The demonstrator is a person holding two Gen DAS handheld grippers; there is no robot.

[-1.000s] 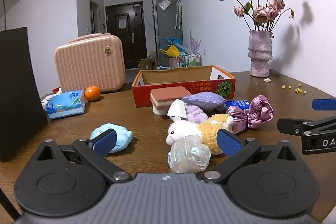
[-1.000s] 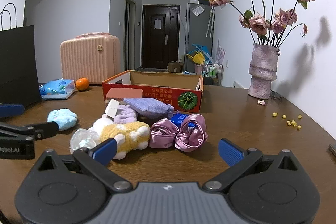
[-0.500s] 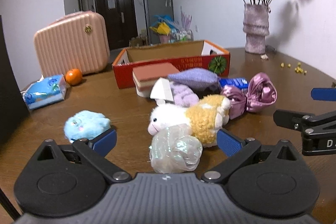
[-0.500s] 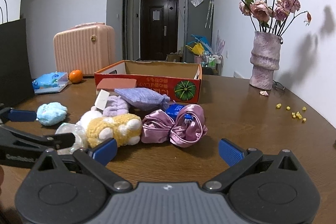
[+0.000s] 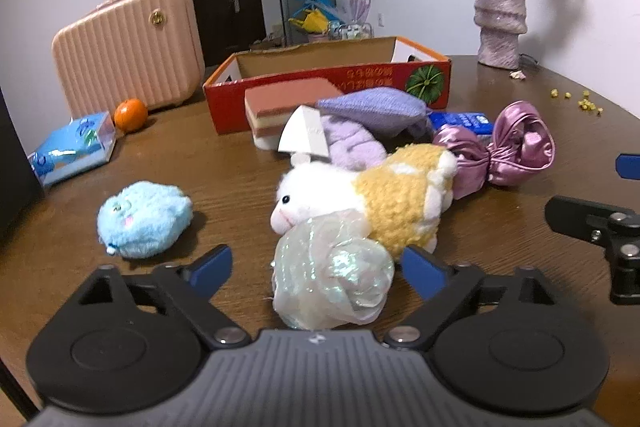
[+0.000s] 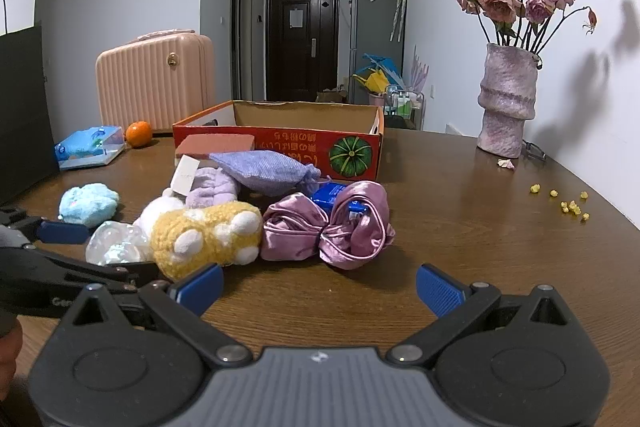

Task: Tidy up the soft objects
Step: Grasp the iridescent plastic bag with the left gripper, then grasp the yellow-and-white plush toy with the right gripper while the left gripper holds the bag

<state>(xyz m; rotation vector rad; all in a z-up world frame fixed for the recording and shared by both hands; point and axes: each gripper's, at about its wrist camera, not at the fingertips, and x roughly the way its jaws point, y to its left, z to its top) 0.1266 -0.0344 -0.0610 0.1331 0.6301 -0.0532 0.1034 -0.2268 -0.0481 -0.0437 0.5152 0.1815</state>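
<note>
Left claw (image 5: 318, 267) closing around iridescent pouch (image 5: 332, 277) on desk (image 5: 240, 179), pads not yet pressing. Right claw (image 6: 320, 287) open, empty, facing satin bow (image 6: 326, 227). Box (image 6: 280, 147) behind, likely destination.

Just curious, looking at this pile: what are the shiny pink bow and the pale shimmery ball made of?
Pink bow: likely satin fabric, glossy with soft gathered folds. Shimmery ball: seemingly thin translucent iridescent fabric or film, crinkled with pearly glints; hard to tell which.

Glossy satin bow (image 6: 326, 227), fuzzy plush rabbit (image 5: 360, 199), wood-grain table (image 6: 460, 227)
</note>
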